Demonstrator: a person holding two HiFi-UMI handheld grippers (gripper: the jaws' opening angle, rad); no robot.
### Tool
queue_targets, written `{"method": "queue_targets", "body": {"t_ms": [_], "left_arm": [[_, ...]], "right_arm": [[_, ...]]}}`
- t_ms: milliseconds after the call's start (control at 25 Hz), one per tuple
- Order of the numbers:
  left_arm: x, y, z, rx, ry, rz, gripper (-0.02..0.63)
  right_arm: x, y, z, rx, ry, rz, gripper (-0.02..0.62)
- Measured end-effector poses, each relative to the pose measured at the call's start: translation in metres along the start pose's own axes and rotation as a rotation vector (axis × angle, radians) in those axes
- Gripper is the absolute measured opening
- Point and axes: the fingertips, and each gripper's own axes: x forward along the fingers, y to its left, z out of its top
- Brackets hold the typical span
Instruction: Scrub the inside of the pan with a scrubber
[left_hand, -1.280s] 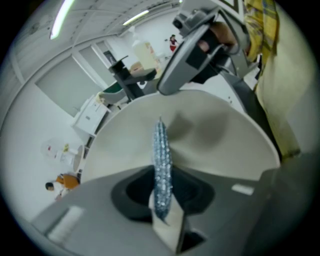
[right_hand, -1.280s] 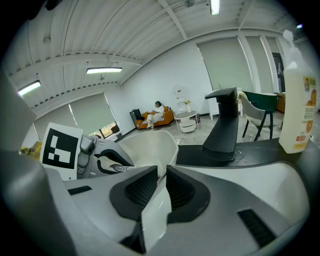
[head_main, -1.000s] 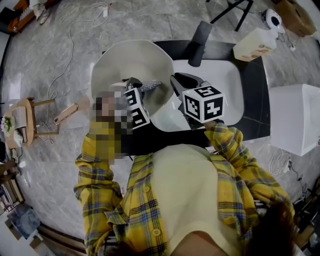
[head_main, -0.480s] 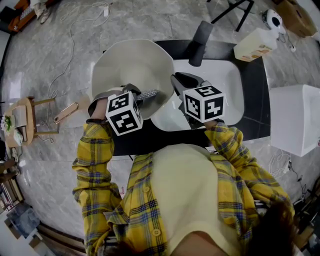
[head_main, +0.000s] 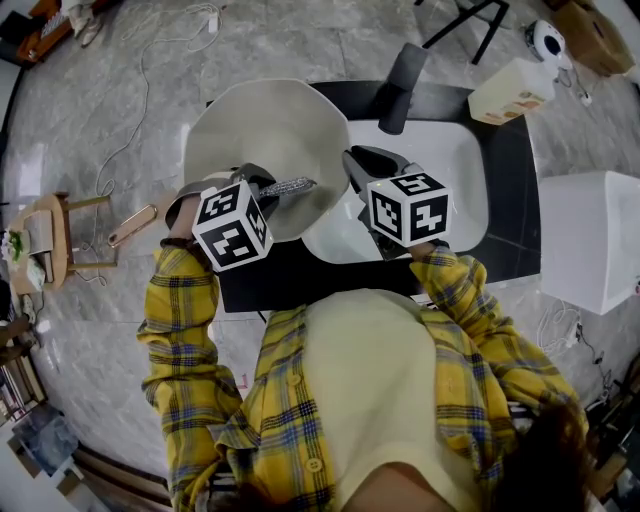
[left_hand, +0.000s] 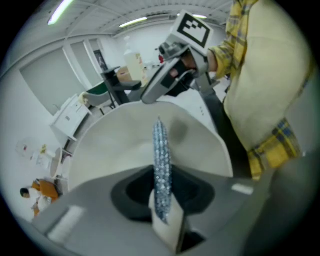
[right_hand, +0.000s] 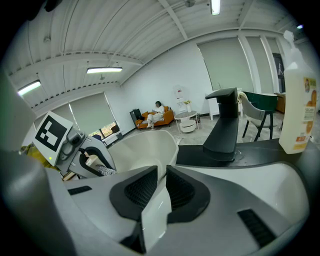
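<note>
Left gripper (head_main: 268, 186) pinched tight on a silvery scrubber (head_main: 292, 186), which reaches edge-on into the cream pan (head_main: 262, 125); contact with the inner wall unclear. Pan tilted on its side at the left edge of the sink (head_main: 455, 150). Right gripper (right_hand: 161, 186) clamped on its rim.

Bench (head_main: 510, 200): straight ahead of the person, sink (head_main: 450, 180) set in its right half.
Pan (head_main: 260, 130): at the sink's 9 o'clock, its rim overlapping the sink's left edge.
Faucet (head_main: 398, 88): at the sink's 12 o'clock, behind the basin.
Bottle (head_main: 508, 90): at the sink's 1 o'clock, near the bench's far right corner.
Scrubber (head_main: 288, 187): pinched in the left tool (head_main: 262, 182), over the pan's 6 o'clock part.
Right tool (head_main: 352, 162): clamped on the pan's rim at 4 o'clock.
Stool (head_main: 52, 238): on the floor at 9 o'clock, well apart from the bench.
</note>
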Motion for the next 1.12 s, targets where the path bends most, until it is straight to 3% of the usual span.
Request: {"method": "queue_targets", "body": {"t_ms": [320, 560, 800, 1120], "left_arm": [[-0.009, 0.059, -0.004, 0.082, 0.019, 0.202, 0.091], [0.000, 0.083, -0.008, 0.063, 0.011, 0.233, 0.091], [0.007, 0.111, -0.022, 0.067, 0.053, 0.318, 0.091], [0.020, 0.120, -0.037, 0.033, 0.099, 0.338, 0.089]], "right_arm": [[0.000, 0.000, 0.000, 0.002, 0.000, -0.001, 0.018], [0.000, 0.001, 0.000, 0.000, 0.002, -0.001, 0.018], [0.000, 0.001, 0.001, 0.003, 0.002, 0.000, 0.018], [0.000, 0.002, 0.000, 0.003, 0.002, -0.003, 0.018]]}}
